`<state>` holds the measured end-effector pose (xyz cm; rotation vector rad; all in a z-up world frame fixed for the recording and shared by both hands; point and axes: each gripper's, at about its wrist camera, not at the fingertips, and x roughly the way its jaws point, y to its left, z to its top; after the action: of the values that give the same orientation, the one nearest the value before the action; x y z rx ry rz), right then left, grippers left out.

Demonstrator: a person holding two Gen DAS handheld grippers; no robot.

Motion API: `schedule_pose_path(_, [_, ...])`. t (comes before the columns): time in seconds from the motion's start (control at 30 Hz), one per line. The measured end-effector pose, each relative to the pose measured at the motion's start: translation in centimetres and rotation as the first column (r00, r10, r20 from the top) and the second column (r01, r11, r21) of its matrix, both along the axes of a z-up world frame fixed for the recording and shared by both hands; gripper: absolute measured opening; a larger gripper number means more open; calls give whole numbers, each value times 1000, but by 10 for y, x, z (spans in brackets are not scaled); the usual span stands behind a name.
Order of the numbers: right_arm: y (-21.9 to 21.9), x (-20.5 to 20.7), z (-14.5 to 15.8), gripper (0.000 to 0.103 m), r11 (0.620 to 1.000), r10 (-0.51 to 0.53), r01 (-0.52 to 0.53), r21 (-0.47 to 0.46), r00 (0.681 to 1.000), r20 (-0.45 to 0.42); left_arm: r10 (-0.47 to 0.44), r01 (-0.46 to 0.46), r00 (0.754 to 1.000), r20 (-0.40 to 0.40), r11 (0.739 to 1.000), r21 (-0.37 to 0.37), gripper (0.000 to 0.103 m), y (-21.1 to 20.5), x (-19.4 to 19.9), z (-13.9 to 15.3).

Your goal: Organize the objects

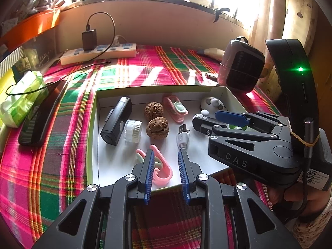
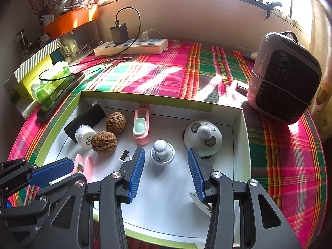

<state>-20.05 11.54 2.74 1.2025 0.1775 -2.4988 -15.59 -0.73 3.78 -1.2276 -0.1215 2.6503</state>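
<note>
Small objects are seen gathered in the white box (image 2: 244, 128) w/ green rim: two walnuts (image 2: 104, 143), panda toy (image 2: 204, 137), grey knob (image 2: 162, 151), pink clips (image 1: 161, 166), USB plug (image 1: 182, 137). Right gripper (image 2: 166, 174) is held open above the knob, nothing gripped. Left gripper (image 1: 167, 174) is partly open, empty. Sorting is judged nearly done; phone (image 1: 41, 114) and tissue pack (image 1: 20, 99) are left outside on the plaid cloth (image 1: 51, 176).

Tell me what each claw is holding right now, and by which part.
Nothing is held. The left claw stands open above the pink plastic hook in the shallow white cardboard box. The right claw is open, the small grey-white knob lying free beyond its tips.
</note>
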Motion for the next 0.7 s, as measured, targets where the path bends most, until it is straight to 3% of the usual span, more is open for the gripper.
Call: schedule_pose_path(0.7, [23,65,30,45,995,-62,56,-80,995,-77,52,-56,997,-51,995,-85,24,9,38,12])
